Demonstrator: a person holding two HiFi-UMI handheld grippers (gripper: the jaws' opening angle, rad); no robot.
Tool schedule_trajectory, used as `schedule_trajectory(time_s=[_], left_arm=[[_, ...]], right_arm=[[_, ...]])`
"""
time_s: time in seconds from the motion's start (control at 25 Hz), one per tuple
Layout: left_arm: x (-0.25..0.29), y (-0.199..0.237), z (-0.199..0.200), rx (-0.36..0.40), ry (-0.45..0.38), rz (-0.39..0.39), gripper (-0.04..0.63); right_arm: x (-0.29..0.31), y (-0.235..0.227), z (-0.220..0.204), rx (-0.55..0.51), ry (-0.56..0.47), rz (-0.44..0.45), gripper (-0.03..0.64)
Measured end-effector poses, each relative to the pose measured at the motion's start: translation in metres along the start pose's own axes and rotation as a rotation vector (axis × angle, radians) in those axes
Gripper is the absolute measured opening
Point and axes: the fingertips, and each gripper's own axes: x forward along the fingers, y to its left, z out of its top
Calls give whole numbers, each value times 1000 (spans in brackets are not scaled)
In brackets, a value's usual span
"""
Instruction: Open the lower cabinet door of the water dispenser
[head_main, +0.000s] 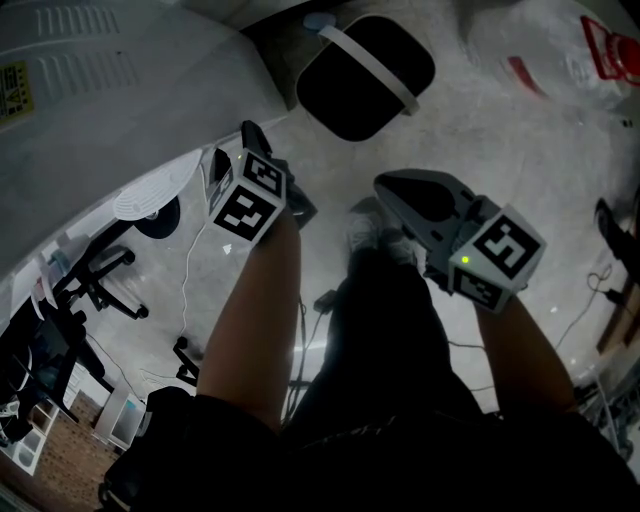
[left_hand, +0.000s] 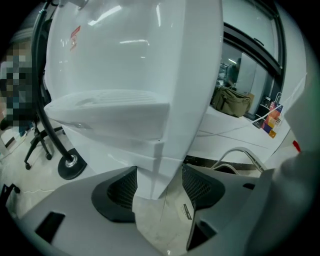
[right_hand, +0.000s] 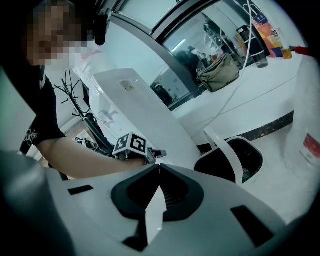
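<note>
- Water dispenser (head_main: 110, 130): one unit, white, upright, long axis vertical. In the head view it fills 10–11 o'clock. In the left gripper view it rises from the jaws towards 12 o'clock, with the drip tray ledge (left_hand: 110, 107) sticking out towards 9 o'clock.
- Lower cabinet door (left_hand: 152, 175): white panel under the tray ledge, with its corner edge running vertically. Cannot tell whether it is ajar.
- Left gripper (left_hand: 160, 185): jaws spread, with the door's corner edge in the gap between the pads. Contact is unclear and no clamp is visible. In the head view its tip (head_main: 250, 140) sits at the dispenser's edge and points to 12 o'clock.
- Right gripper (right_hand: 159, 169): jaws clenched together on nothing. It is held off the dispenser, at 3 o'clock of the left one, with its tip (head_main: 392, 190) pointing to 10 o'clock.
- Labels: one yellow sticker (head_main: 14, 90) and one red mark (left_hand: 75, 37) on the dispenser, both too small to read.
- Floor: one black bin (head_main: 365, 75) with a white handle at 12 o'clock, and one clear plastic bag (head_main: 540, 50) with unreadable red print at 1–2 o'clock.
</note>
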Motion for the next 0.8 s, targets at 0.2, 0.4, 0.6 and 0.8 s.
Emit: schedule_trajectory(time_s=[0.2, 0.4, 0.6, 0.8], left_arm=[[1, 0, 3, -16, -4, 32, 272], [1, 0, 2, -8, 0, 39, 261], [0, -1, 1, -13, 9, 32, 244], [0, -1, 1, 0, 14, 19, 244]], right_arm=[[-3, -6, -3, -2, 4, -12, 12], [-1, -4, 0, 16, -2, -7, 12], [-1, -6, -1, 17, -2, -9, 12], [-4, -9, -1, 5, -8, -11, 12]])
